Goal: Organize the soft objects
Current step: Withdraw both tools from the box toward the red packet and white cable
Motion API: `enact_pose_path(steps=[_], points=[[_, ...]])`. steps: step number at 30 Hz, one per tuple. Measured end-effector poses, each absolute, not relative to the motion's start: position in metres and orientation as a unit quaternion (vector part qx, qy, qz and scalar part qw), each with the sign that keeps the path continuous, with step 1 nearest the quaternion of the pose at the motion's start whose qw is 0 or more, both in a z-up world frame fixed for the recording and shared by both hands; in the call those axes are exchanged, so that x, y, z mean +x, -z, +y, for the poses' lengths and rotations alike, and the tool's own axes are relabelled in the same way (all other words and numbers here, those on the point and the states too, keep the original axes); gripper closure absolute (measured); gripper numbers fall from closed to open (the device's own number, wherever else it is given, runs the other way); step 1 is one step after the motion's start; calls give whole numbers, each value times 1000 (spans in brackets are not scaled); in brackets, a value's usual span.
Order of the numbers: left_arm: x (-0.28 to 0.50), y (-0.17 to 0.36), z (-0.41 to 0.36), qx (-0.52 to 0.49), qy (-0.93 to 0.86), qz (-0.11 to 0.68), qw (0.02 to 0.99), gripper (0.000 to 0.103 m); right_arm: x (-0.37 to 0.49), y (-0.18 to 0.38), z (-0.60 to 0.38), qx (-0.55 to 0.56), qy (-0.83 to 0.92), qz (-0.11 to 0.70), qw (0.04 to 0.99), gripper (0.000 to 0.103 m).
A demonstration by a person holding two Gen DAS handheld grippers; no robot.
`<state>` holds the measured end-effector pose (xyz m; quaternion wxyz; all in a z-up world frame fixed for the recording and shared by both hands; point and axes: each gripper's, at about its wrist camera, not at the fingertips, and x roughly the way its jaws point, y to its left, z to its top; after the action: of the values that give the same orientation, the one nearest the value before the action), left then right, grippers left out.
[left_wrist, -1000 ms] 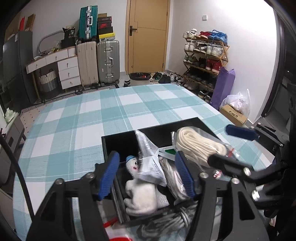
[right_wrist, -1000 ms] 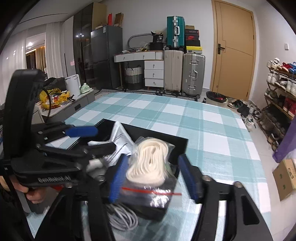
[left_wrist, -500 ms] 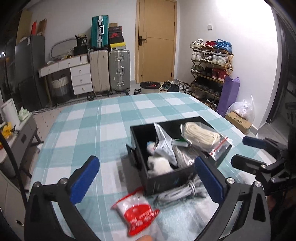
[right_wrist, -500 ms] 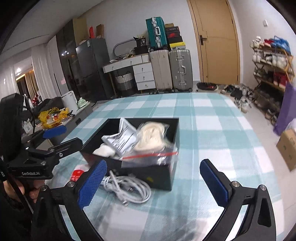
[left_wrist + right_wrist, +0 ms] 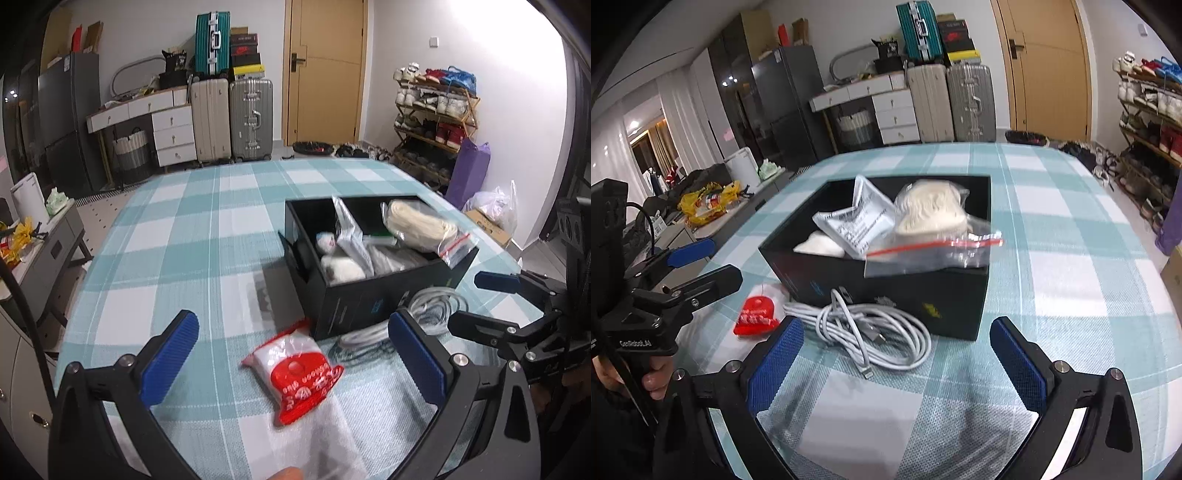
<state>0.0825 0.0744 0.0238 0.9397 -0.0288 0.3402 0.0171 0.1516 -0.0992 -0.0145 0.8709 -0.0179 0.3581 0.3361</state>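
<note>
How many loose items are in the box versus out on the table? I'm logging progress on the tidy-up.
In the black box: 3 (white plush toy, silver foil pouch, bagged cream rope)
On the checked tablecloth: 2 (white cable coil, red-and-white packet)
Total: 5

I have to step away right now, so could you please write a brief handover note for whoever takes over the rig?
Left hand-held gripper: open, empty, jaws just opened wide, above the red-and-white packet.
Right hand-held gripper: open, empty, jaws just opened, near the white cable coil.
Done: rope bag, silver pouch and white plush are in the black box.
Left: packet and cable lie on the tablecloth beside the box.
</note>
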Motion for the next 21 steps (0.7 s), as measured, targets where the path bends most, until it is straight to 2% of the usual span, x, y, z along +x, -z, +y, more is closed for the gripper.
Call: enact_pose_path(steps=[10, 21], points=[[81, -3, 79, -37, -24, 379, 924, 0, 151, 25, -86, -36, -342, 376, 860, 1], [84, 2, 81, -43, -23, 383, 922, 0, 157, 30, -77, -39, -335, 397, 853, 1]])
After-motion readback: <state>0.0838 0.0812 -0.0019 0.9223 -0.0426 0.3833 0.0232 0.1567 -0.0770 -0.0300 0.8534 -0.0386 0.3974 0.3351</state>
